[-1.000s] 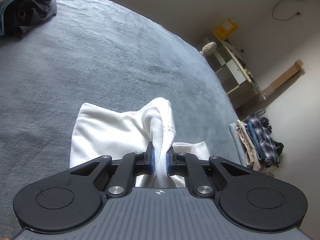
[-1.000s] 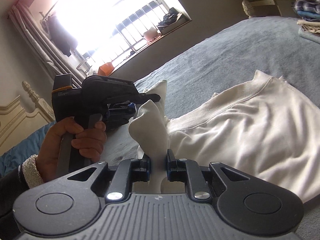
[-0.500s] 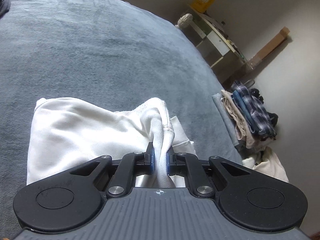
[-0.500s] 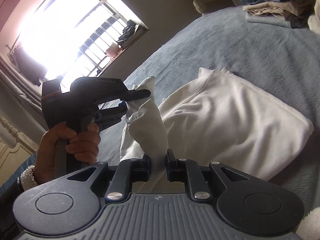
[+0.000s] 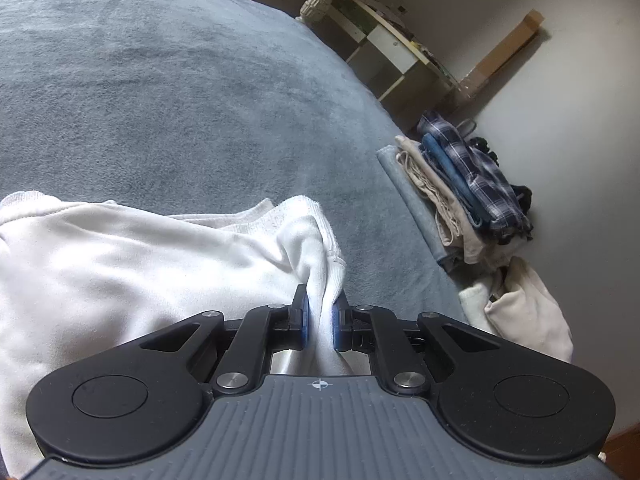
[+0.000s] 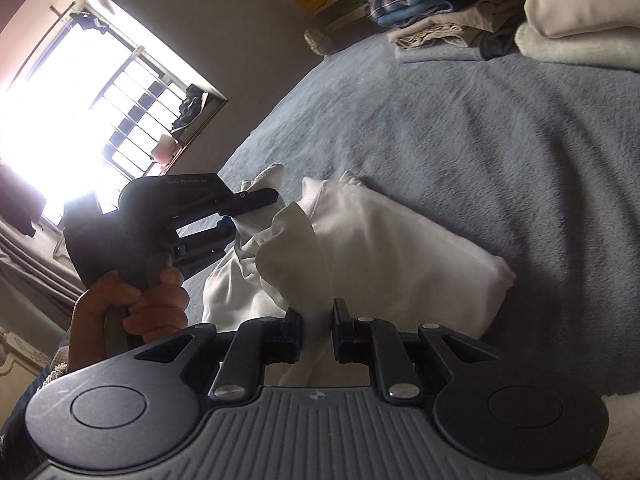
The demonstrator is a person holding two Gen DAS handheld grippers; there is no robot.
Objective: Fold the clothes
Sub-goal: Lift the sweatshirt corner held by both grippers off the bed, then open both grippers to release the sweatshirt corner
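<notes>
Window (image 6: 76,92): far left of the right wrist view, very bright, with bars across it and small things on its sill.
Hand (image 6: 132,312): lower left of the right wrist view, wrapped round the handle of the left gripper.
Left gripper (image 5: 320,320): jaws pressed together on a bunched fold of the white garment; cloth fills the narrow gap between the blue pads. In the right wrist view the same gripper (image 6: 256,212) is seen from the side, pointing right, with cloth caught at its tips.
White garment (image 5: 132,272): lies on the bed, spread to the left of the left gripper, its ribbed edge rising in a peak to the pinch. In the right wrist view it (image 6: 392,252) lies as a thick folded pad, one end lifted between the two grippers, the other end flat on the blanket.
Right gripper (image 6: 316,324): jaws pinching another raised fold of the same garment, just beside the left gripper's hold.
Bed (image 5: 180,100): covered with a grey-blue plush blanket, bare beyond the garment.
Stack of folded clothes (image 5: 460,184): at the bed's right edge, well apart from the garment; a plaid piece on top, blue and beige ones under it.
Cream cloth (image 5: 520,308): bundled just below the stack, near the right of the left gripper.
Shelf unit (image 5: 384,40): against the wall beyond the bed, upper right.
</notes>
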